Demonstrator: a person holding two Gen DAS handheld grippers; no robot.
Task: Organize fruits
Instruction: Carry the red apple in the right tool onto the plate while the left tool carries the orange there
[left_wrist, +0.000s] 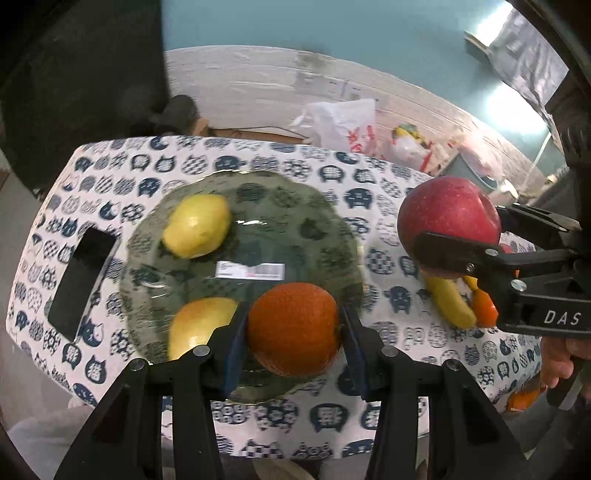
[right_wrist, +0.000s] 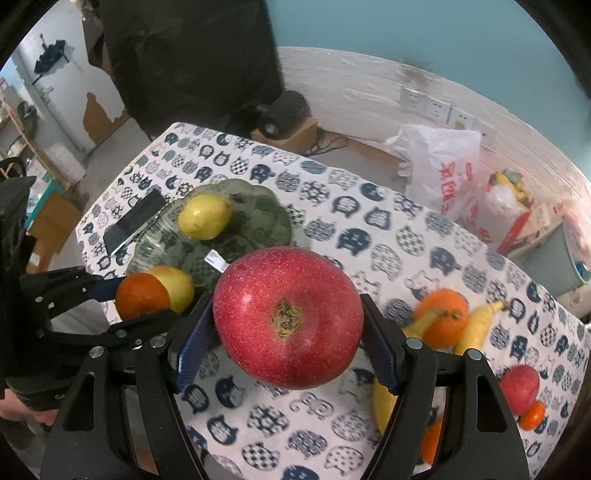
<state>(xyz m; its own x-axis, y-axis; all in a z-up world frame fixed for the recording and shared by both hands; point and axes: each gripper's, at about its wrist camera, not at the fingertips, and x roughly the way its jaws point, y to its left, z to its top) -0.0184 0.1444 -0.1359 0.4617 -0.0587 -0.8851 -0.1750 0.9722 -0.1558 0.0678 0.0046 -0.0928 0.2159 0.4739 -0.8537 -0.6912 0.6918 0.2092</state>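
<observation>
Both grippers loaded, fruit heading for the plate.

Your left gripper (left_wrist: 293, 328) is clamped on a round orange (left_wrist: 293, 328) held over the near rim of the green scalloped glass plate (left_wrist: 295, 206); your right gripper (right_wrist: 286, 319) grips a large red apple (right_wrist: 288, 317) above the cat-print surface (right_wrist: 369, 229), just beside the plate. The plate holds two yellow pears (left_wrist: 197, 225). Next, I judge, lower the orange into bare glass and release, then bring the apple across. Bananas (right_wrist: 476, 325) and another orange (right_wrist: 441, 317) wait on the surface.

Table (right_wrist: 369, 258) under cat-print cloth: glass plate (left_wrist: 317, 206), black phone (left_wrist: 83, 277), bananas (right_wrist: 476, 325), oranges (right_wrist: 441, 317), apple (right_wrist: 521, 384).
</observation>
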